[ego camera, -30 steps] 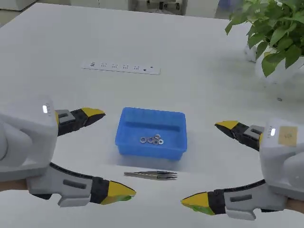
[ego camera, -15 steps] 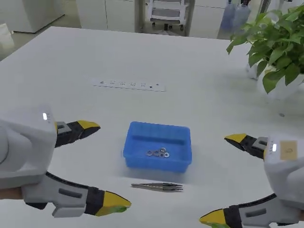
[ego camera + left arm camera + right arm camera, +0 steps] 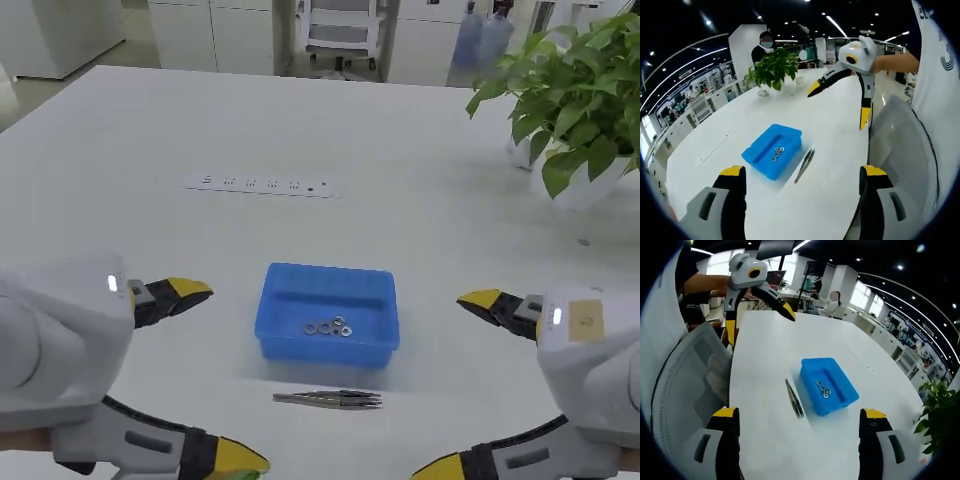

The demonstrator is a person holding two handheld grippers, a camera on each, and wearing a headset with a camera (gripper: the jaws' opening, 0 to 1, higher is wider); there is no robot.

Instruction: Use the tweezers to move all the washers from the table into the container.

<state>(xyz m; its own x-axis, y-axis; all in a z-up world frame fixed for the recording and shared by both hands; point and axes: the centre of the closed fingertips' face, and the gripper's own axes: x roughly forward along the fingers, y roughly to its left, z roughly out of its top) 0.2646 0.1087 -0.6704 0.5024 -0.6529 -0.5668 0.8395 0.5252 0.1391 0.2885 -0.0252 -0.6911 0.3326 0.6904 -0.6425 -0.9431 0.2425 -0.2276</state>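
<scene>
Office cabinets and a rolling chair stand behind a broad white table, with a power strip lying toward its far side and a potted plant at its far right corner. Midway across the table, toward the near edge, sits the blue container, and the washers lie in a small cluster on its floor. I can see no washer on the bare tabletop, so the transfer looks complete or close to it. The tweezers lie flat on the table just beside the container's near wall. They are apart from the wall, and their long axis runs left to right, parallel to it. The left gripper and right gripper sit near the table's front edge, one to each side, both spread wide and carrying nothing. Each faces inward toward the tweezers, so in both gripper views the tool stretches away roughly end-on, between that view's own jaws. The tweezers sit about halfway between the two grippers, and neither is clearly nearer. If the tool is taken up, either gripper would probably travel inward along the tweezers' length and close across their narrow width. Which end carries the tips is too fine to tell.
</scene>
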